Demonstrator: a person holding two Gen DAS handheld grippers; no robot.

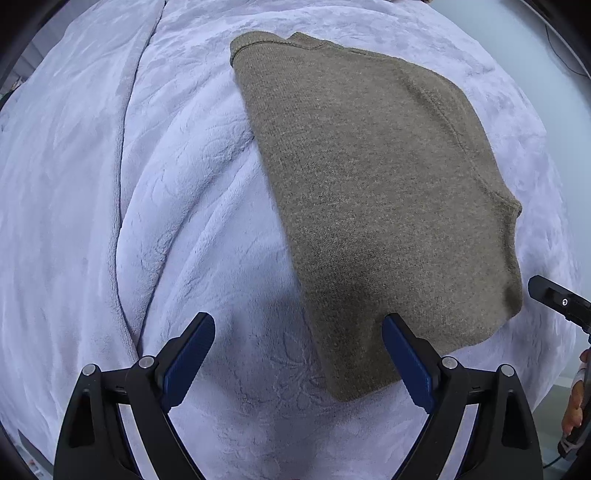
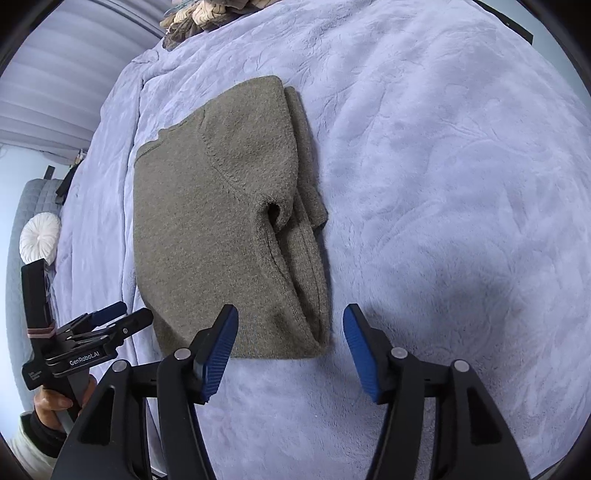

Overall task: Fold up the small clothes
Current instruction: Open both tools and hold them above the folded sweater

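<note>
Garment: a folded olive-brown knit sweater (image 1: 380,192) lies flat on a pale lilac plush blanket (image 1: 177,206); in the right wrist view the sleeve (image 2: 295,155) is tucked along the sweater's right edge, and layered folds show at that side.

Left gripper (image 1: 299,363): jaws stand wide apart, nothing between the blue pads; the right-hand finger (image 1: 406,362) overlaps the near corner of the sweater in the picture, and whether it touches the knit cannot be told. The left-hand finger sits over bare blanket.

Right gripper (image 2: 291,352): jaws parted and empty; the sweater's near hem lies just ahead of the gap, the left-hand finger (image 2: 218,354) in front of the knit and the right-hand finger over bare blanket.

Cross view: from the right wrist camera, the left gripper (image 2: 110,325) appears left of the jaws, held by a hand (image 2: 55,402) with a dark cuff.

Surroundings: beyond the sweater, at the blanket's far edge, lies a heap of beige cloth (image 2: 207,14); far left of the jaws sits a round white cushion (image 2: 38,236).
</note>
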